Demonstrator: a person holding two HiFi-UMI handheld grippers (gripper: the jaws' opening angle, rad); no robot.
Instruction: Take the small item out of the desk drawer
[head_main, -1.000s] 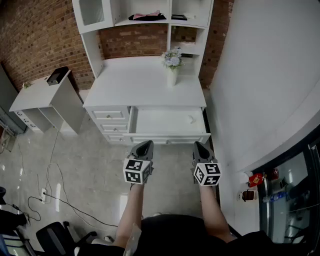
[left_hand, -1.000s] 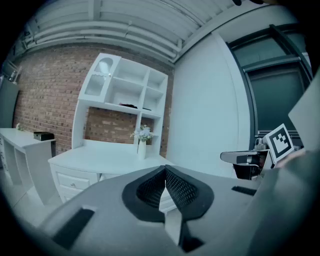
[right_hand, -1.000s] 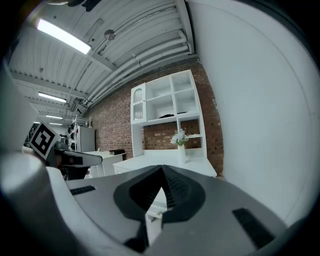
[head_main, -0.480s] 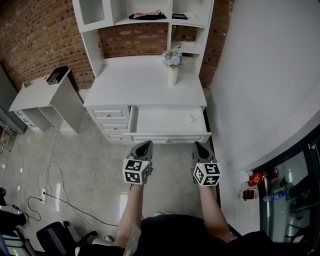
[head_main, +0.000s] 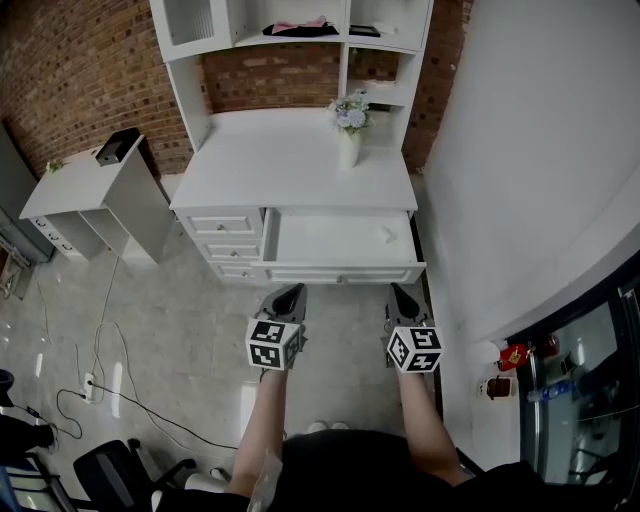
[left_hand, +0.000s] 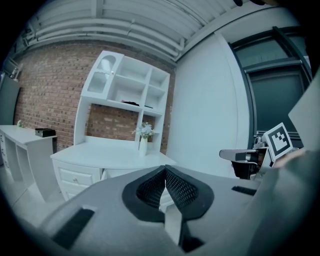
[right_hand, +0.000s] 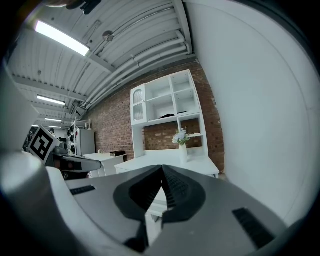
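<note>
Approach step: the grey left gripper (head_main: 291, 292) and right gripper (head_main: 399, 293), jaws together and empty, hang short of the open white desk drawer (head_main: 340, 270); its small pale item (head_main: 385, 236) lies right of centre, so 1 gripper should open and reach in.

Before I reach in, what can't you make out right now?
Small item in the open drawer: head view, too small to identify.
Drawer interior: gripper views, blocked by the left tongs and right tongs themselves.
Things on the top shelf: head view, too small.

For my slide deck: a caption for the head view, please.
Left gripper and right gripper, shut, face the open drawer with its small item.
</note>
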